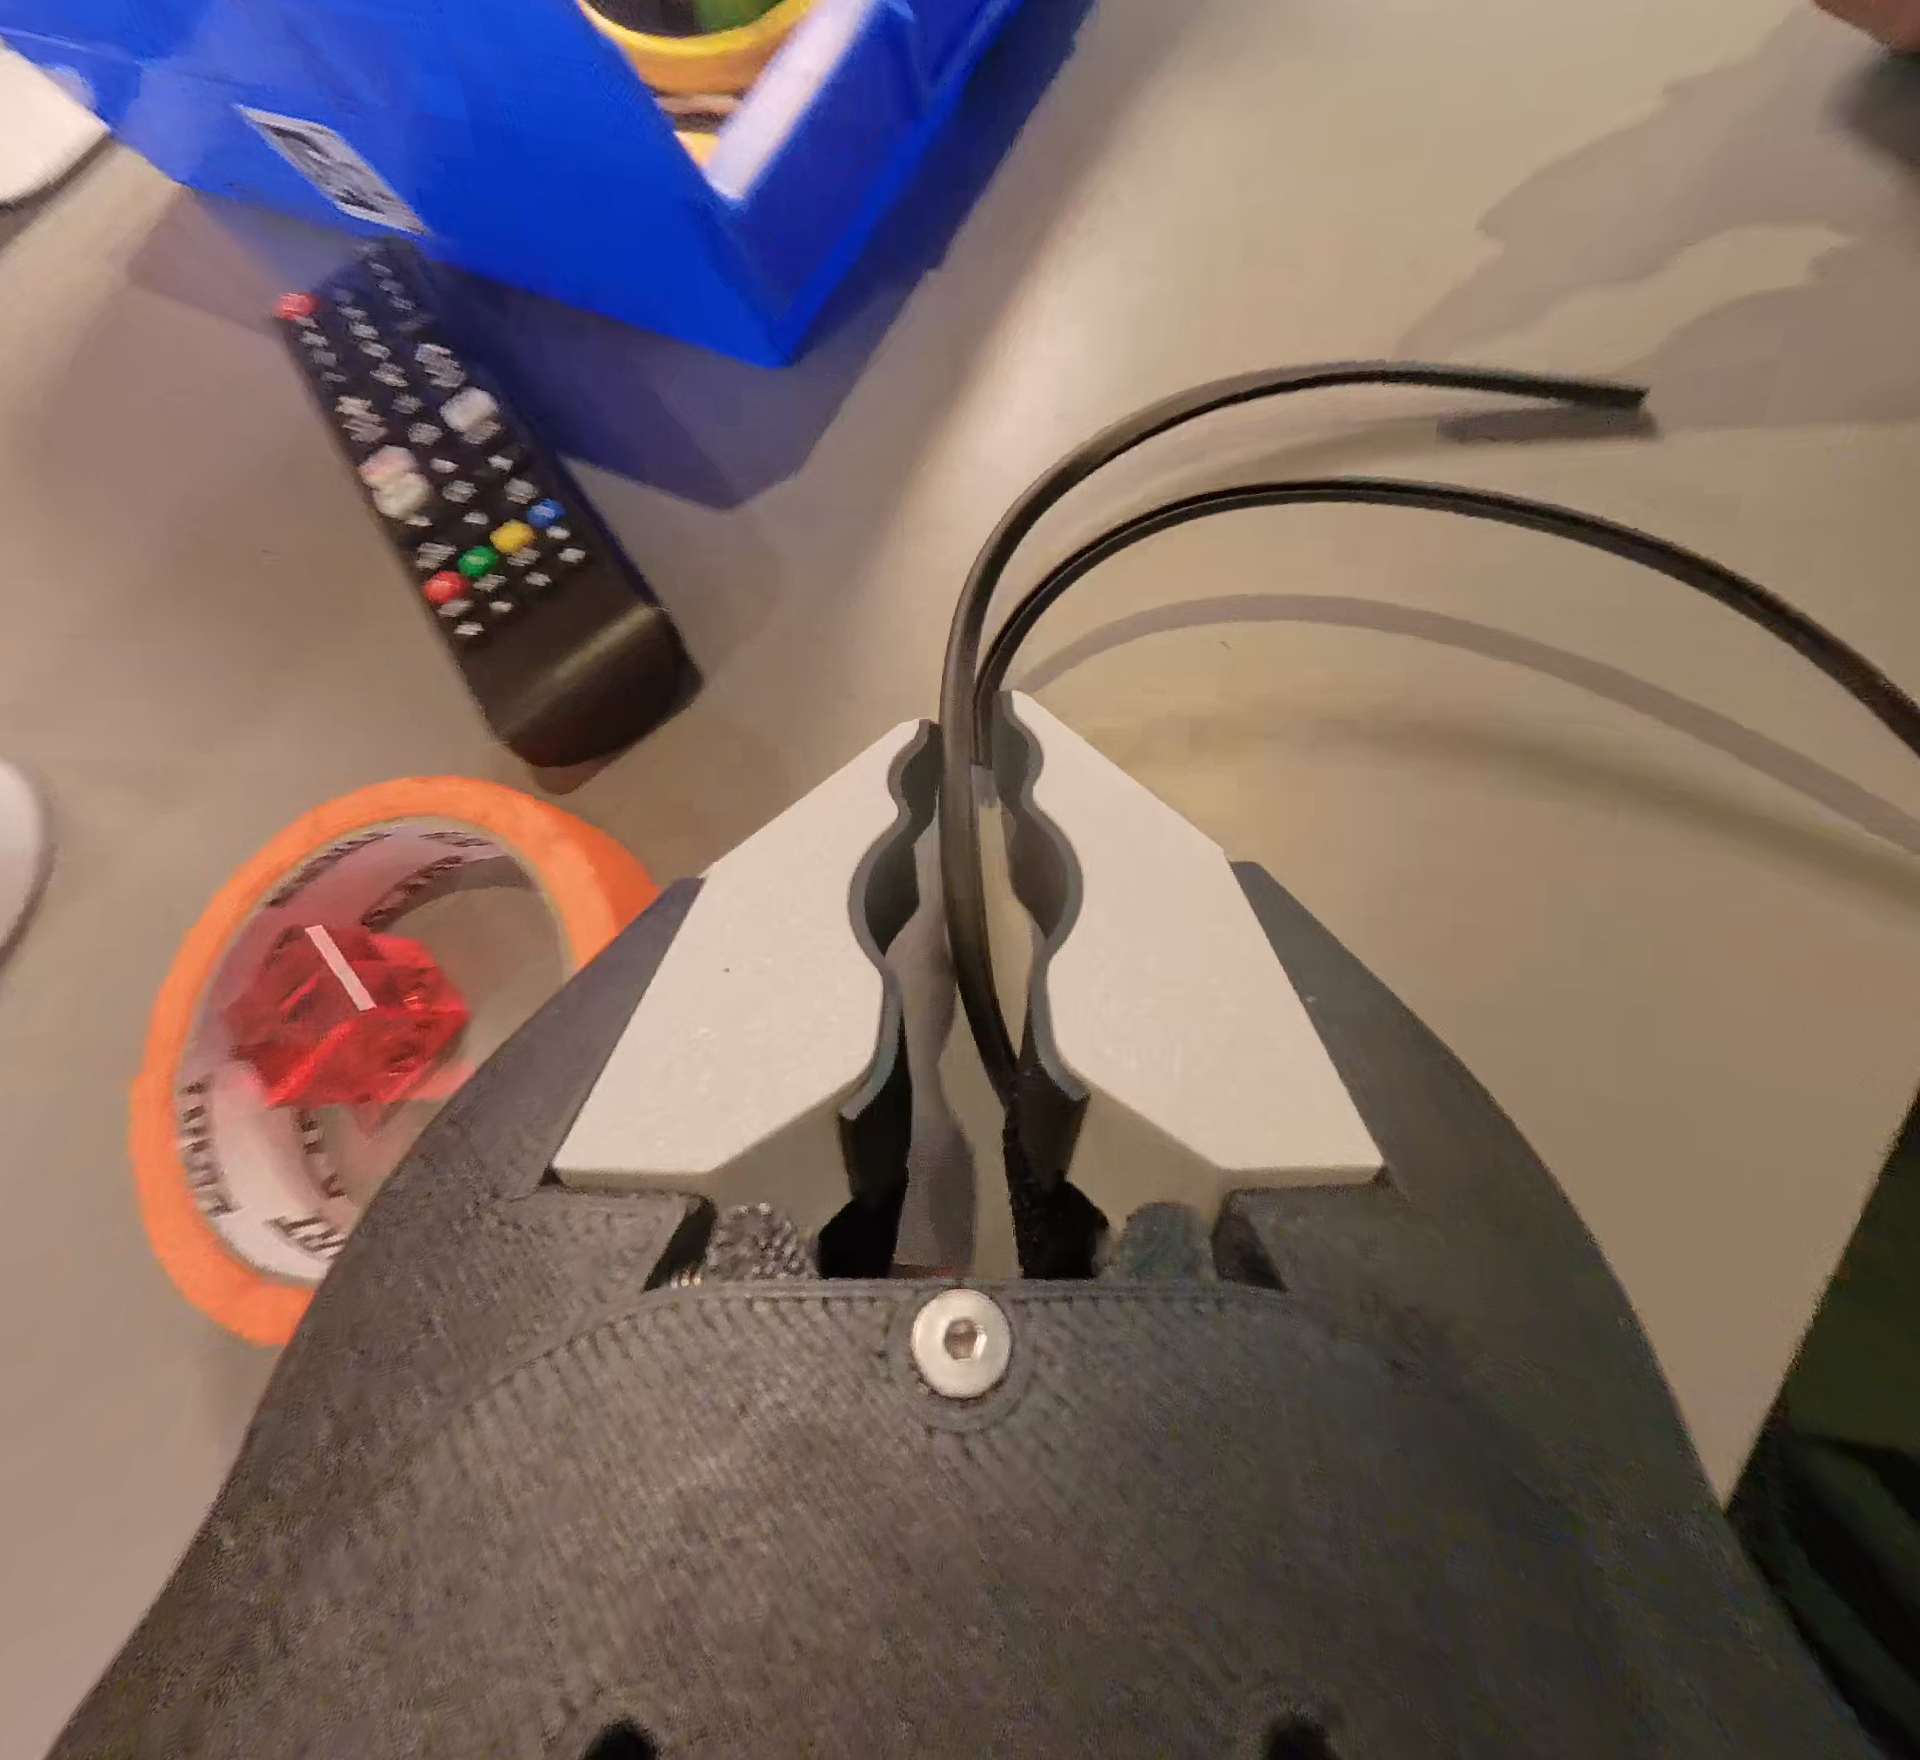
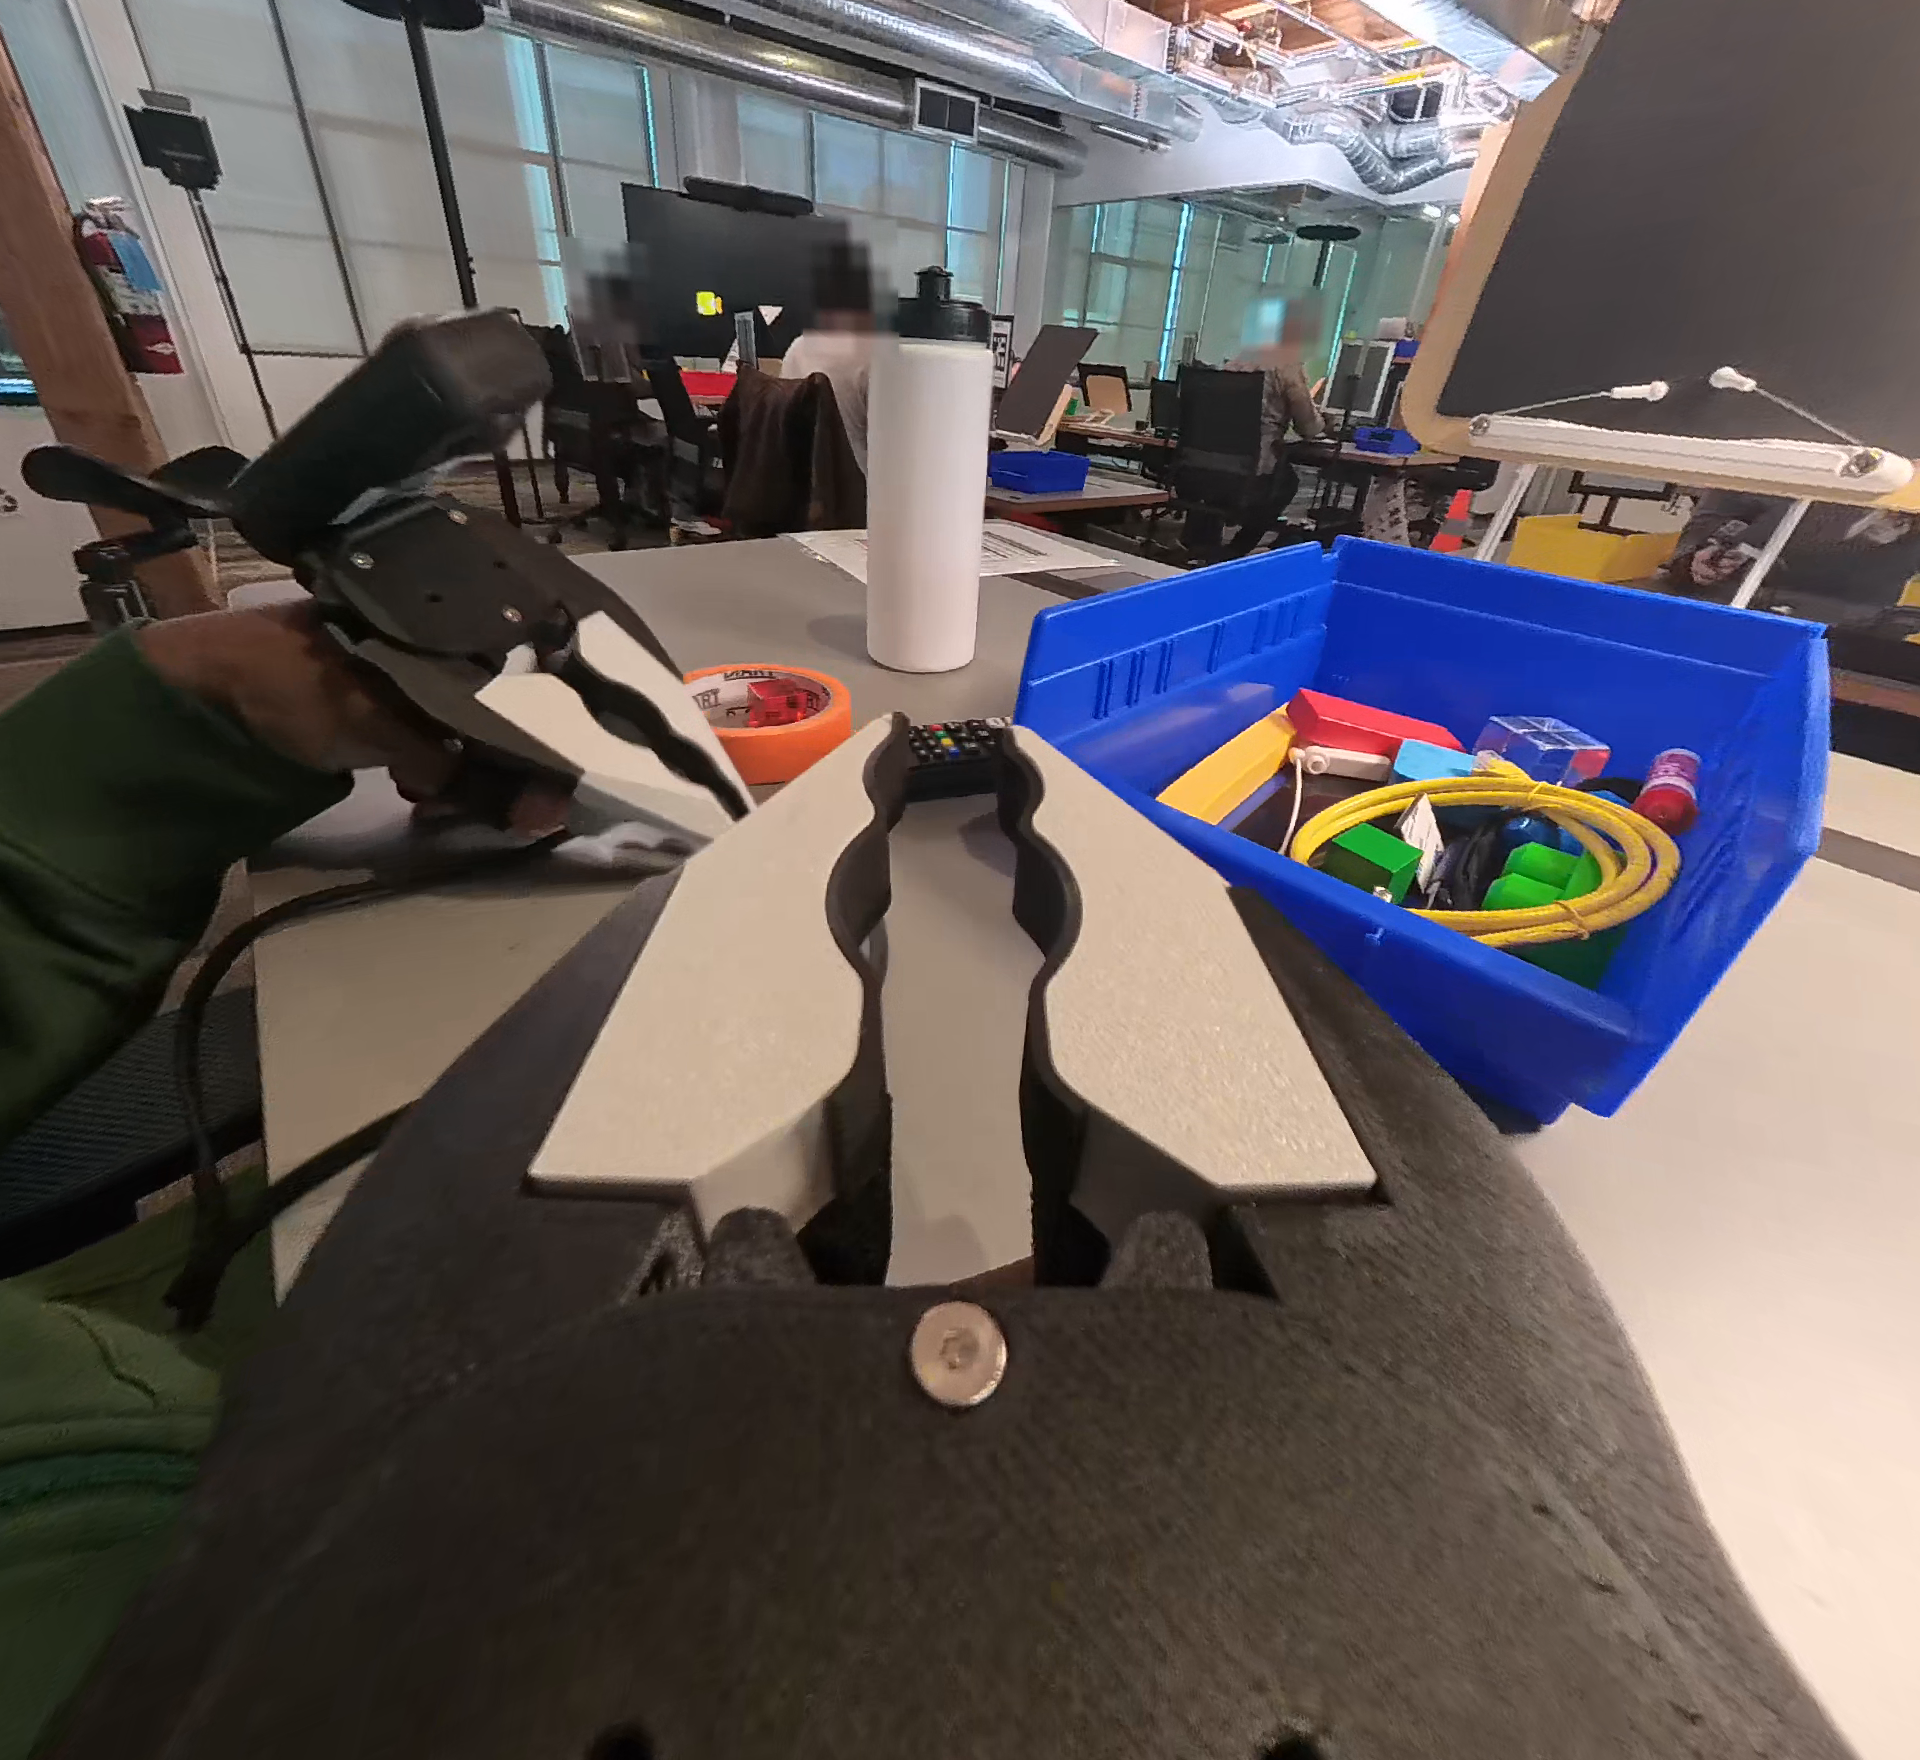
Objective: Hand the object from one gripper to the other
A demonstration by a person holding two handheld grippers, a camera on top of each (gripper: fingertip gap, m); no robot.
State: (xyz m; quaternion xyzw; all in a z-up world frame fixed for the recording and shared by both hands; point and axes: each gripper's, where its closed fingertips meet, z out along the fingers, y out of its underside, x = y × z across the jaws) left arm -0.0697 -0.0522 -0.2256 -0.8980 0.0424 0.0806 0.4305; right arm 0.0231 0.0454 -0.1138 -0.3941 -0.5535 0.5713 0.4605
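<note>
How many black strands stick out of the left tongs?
2. Upper thin black strand arcs right from the left tongs, its end free over the grey table; lower strand runs off-frame. Possibly one folded piece.

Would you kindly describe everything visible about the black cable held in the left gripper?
The black cable is thin, flat and glossy, like plastic or rubber. It is folded, so two strands run between the fingers of the left gripper, which is shut on it. Past the fingertips both strands arch up and curve right: one ends in a cut tip above the grey table, the other leaves the picture's right edge. Their shadows fall on the table. Nothing else touches it in view.
</note>
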